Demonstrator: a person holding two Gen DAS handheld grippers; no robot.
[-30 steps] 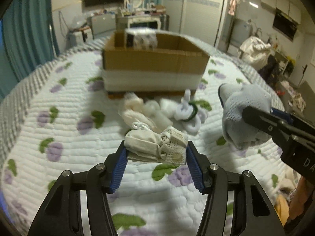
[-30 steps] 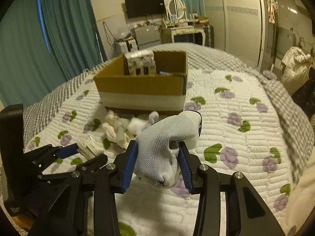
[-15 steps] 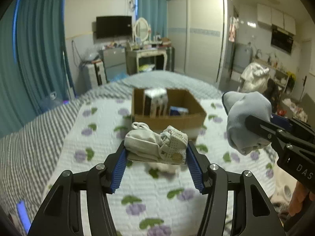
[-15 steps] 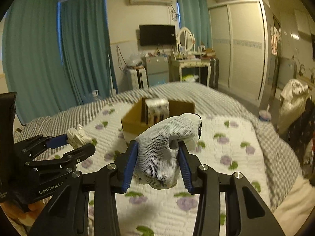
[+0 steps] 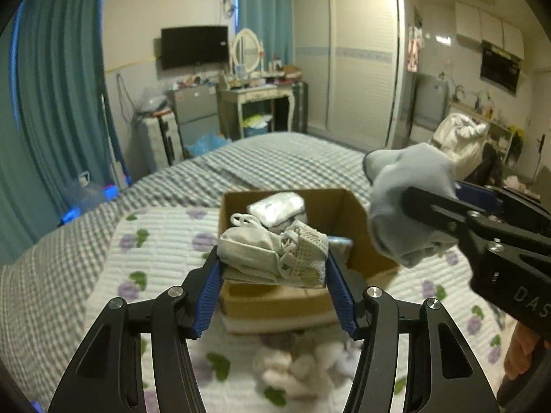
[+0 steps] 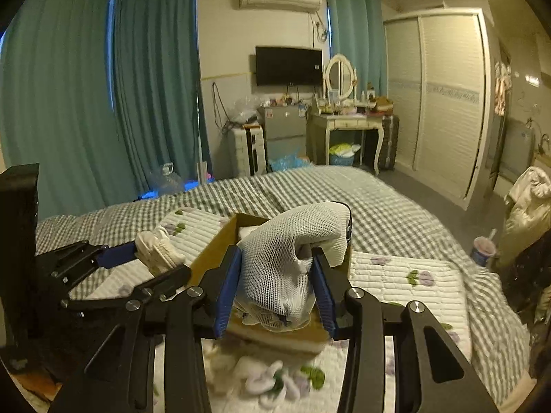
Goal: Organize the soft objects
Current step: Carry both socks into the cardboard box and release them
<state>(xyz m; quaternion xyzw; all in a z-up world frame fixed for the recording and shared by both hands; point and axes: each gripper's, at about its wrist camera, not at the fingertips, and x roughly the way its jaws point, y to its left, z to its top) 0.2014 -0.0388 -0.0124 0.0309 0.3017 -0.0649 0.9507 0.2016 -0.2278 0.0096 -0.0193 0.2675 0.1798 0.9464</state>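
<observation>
My left gripper (image 5: 273, 275) is shut on a folded cream mesh sock bundle (image 5: 272, 251), held in the air over the near edge of an open cardboard box (image 5: 358, 220). My right gripper (image 6: 275, 289) is shut on a white-grey mesh sock (image 6: 286, 258), also raised in front of the box (image 6: 213, 251). The right gripper and its sock (image 5: 406, 203) show at the right of the left wrist view. The left gripper with its bundle (image 6: 158, 249) shows at the left of the right wrist view. The box holds a wrapped packet (image 5: 277, 206).
A pile of loose white socks (image 5: 303, 368) lies on the flowered quilt (image 5: 162, 241) in front of the box; it also shows in the right wrist view (image 6: 265, 375). Teal curtains (image 6: 103, 103), a dresser (image 6: 347, 127) and a wardrobe (image 6: 444, 96) stand beyond the bed.
Both grippers have risen from the quilt with their socks and moved forward toward the box. The sock pile now lies below them.
</observation>
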